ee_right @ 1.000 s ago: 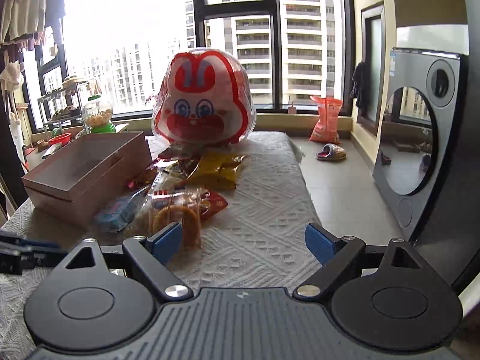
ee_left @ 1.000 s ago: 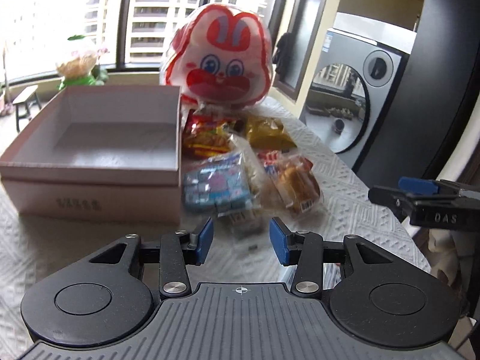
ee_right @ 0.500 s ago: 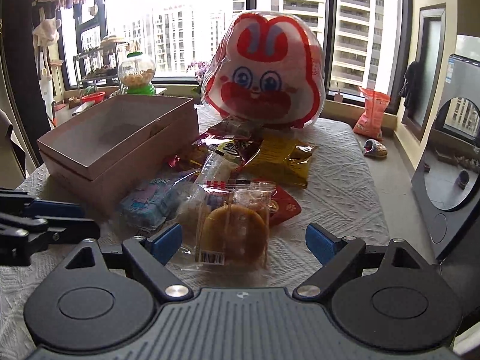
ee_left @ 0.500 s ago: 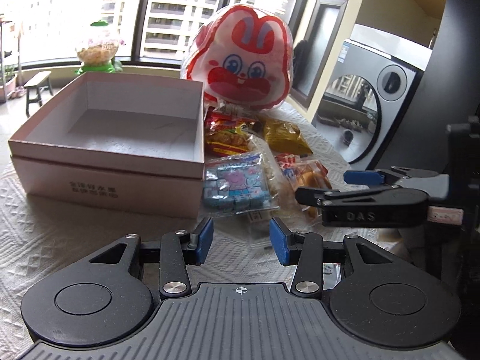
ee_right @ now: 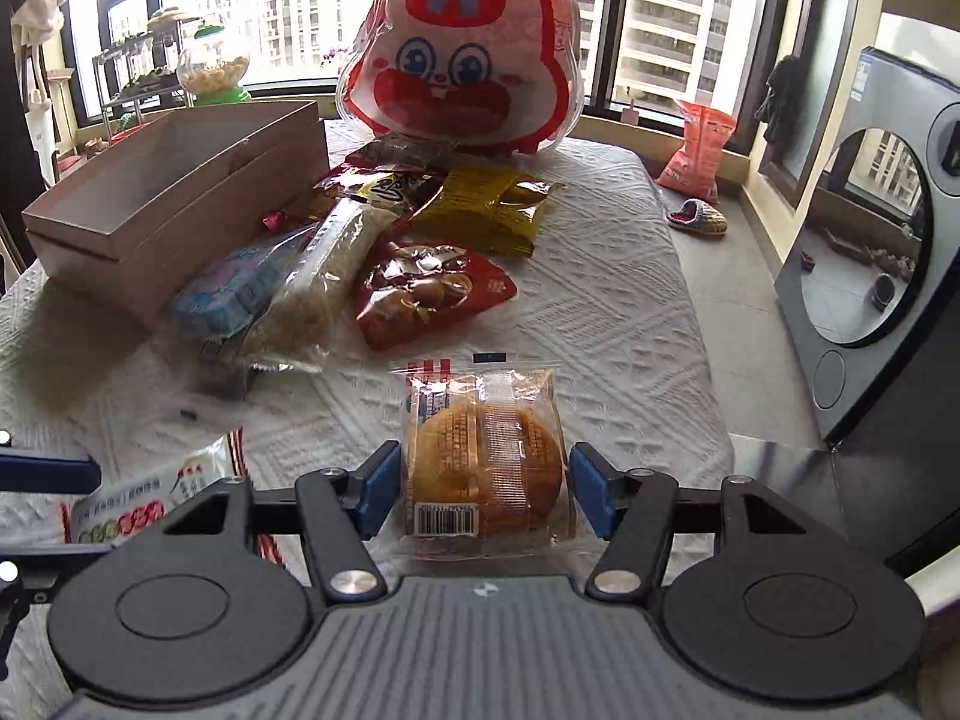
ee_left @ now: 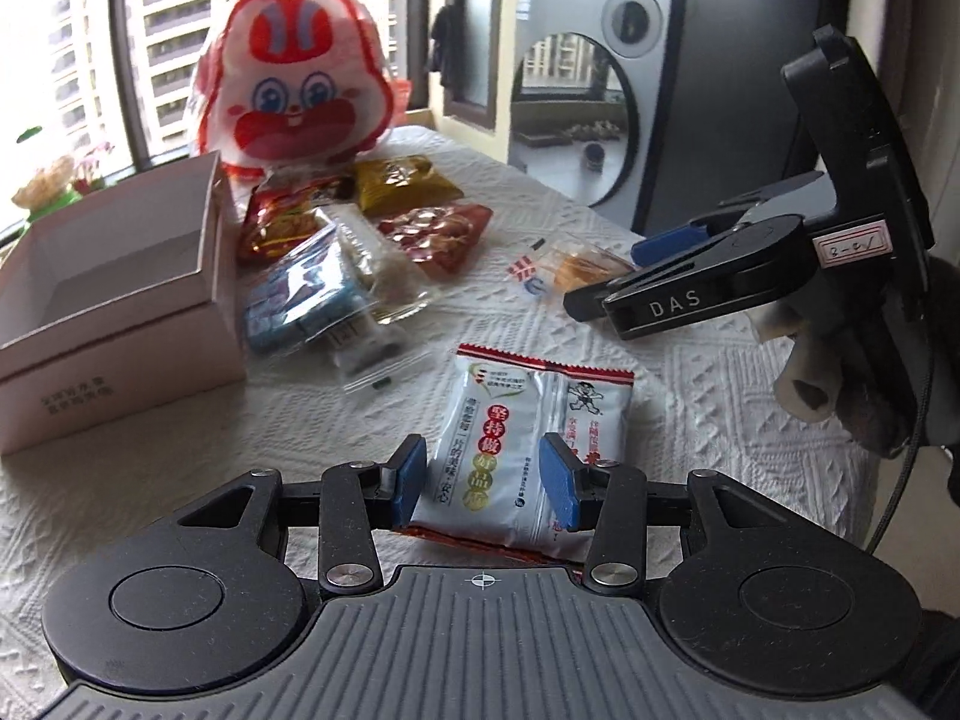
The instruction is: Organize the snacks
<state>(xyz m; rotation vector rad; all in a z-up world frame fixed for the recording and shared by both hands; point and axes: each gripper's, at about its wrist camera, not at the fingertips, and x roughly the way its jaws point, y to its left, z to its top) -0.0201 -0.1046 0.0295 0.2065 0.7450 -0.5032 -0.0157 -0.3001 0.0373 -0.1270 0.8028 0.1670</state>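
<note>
My left gripper (ee_left: 483,483) is open, its blue pads on either side of a white and red rice-cracker packet (ee_left: 528,438) lying on the table. My right gripper (ee_right: 483,489) is open around a clear-wrapped round cake (ee_right: 486,456); in the left wrist view it (ee_left: 606,279) reaches in from the right over that cake (ee_left: 576,267). An open pink box (ee_left: 114,276), also in the right wrist view (ee_right: 168,192), stands at the left. A pile of snack packets (ee_right: 372,252) lies beside it.
A big red and white rabbit bag (ee_right: 468,54) stands at the back of the white textured tablecloth (ee_right: 612,312). The table's right edge drops to the floor by a grey washing machine (ee_right: 882,240). A candy jar (ee_right: 213,69) stands behind the box.
Both grippers have moved forward and down. The left now brackets the rice-cracker packet, the right brackets the round cake. The right jaws have narrowed; the left have widened.
</note>
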